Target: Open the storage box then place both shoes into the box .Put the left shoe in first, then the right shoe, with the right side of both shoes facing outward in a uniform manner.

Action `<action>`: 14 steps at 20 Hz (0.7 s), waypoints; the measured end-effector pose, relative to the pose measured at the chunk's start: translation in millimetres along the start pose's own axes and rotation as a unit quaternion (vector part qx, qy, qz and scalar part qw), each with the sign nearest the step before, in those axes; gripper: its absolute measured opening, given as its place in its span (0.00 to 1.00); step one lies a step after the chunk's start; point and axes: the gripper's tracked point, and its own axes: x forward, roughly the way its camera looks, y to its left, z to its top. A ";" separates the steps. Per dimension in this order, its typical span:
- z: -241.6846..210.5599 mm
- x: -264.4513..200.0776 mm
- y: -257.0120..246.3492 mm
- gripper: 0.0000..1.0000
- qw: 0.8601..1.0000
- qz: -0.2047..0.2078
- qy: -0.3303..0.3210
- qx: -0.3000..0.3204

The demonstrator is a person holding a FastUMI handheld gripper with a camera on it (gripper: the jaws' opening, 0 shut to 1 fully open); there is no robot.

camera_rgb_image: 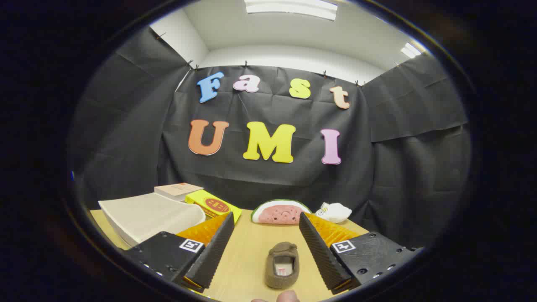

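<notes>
While the hand-held gripper (pixel 266 241) is hovering with fingers spread wide apart, a brown shoe (pixel 282 265) is lying between them on the worktop (pixel 247 256), touching neither.

Smooth pale wood counter (pixel 251 247), soft fuzzy cloth shoe (pixel 282 264) between the wide-apart tongs (pixel 266 222), ridged rubbery pads (pixel 214 247), smooth matt plastic storage box (pixel 147 216), shiny yellow cardboard box (pixel 214 204), plush cloth watermelon toy (pixel 280 212), creased matt cloth wall (pixel 398 167)

Open tongs (pixel 265 230), shoe (pixel 282 265) lying between, bare table (pixel 251 251) ahead, watermelon toy (pixel 280 212) beyond
</notes>
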 end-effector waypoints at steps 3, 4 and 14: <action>-1.4 0.5 0.3 0.95 1.000 0.001 0.006 0.001; -1.6 0.0 0.2 0.95 1.000 0.000 0.006 0.002; -2.9 -1.5 3.4 0.95 1.000 0.004 0.011 0.004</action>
